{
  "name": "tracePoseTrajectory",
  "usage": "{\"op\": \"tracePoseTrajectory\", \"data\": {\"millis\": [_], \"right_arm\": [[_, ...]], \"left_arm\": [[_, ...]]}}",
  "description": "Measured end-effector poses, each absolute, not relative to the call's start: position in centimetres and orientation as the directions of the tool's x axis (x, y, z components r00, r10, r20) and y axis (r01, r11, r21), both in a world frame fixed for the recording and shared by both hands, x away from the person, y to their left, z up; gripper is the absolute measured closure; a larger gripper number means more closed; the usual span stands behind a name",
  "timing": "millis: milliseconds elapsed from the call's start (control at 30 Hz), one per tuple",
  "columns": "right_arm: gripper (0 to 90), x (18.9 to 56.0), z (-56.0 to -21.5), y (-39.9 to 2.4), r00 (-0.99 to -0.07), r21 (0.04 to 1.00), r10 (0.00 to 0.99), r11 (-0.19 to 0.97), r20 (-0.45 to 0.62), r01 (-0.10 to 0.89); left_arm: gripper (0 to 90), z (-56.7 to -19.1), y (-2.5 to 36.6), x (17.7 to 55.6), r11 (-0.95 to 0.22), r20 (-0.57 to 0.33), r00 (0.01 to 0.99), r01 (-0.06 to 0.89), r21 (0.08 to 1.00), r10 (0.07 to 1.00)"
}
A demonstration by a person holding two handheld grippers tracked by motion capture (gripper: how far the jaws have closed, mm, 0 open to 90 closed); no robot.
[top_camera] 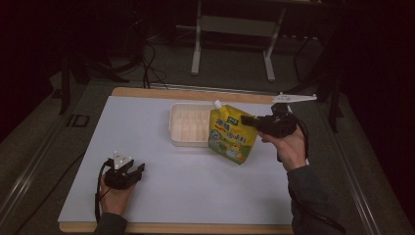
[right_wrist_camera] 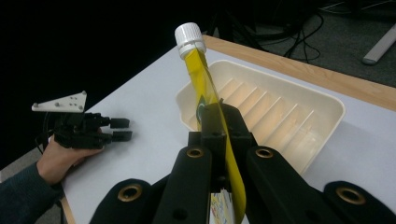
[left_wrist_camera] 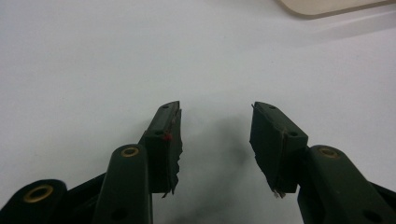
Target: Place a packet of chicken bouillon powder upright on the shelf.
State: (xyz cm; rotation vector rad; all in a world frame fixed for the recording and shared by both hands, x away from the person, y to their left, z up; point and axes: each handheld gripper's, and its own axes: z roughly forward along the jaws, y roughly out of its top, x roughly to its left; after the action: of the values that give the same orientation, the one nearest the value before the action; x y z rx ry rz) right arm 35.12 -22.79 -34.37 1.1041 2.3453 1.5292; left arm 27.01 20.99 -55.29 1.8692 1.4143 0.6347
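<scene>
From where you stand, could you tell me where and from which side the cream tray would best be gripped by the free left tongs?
Probably the tray's near left rim, approached from the left tongs' side. The rim is a thin raised lip that open jaws could straddle, with bare table before it. The right side is crowded: the yellow pouch, held by the right tongs, hangs there.

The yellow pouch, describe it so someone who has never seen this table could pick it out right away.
Start at the white table and find the cream ribbed tray near its far edge. Just right of the tray, the yellow pouch hangs pinched in the right tongs. It is the one brightly coloured thing here, flat, with printed graphics and a white screw cap.
</scene>
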Motion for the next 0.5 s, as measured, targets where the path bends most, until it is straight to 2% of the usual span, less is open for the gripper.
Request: {"op": "tracePoseTrajectory", "data": {"millis": [500], "right_arm": [[90.0,36.12,-33.93,-22.05,-0.688,0.838,0.659,0.158,0.304,0.521]], "left_arm": [[53.6,-55.29,21.01,27.01,-0.158,-0.029,0.283,0.616,0.772,0.959]]}}
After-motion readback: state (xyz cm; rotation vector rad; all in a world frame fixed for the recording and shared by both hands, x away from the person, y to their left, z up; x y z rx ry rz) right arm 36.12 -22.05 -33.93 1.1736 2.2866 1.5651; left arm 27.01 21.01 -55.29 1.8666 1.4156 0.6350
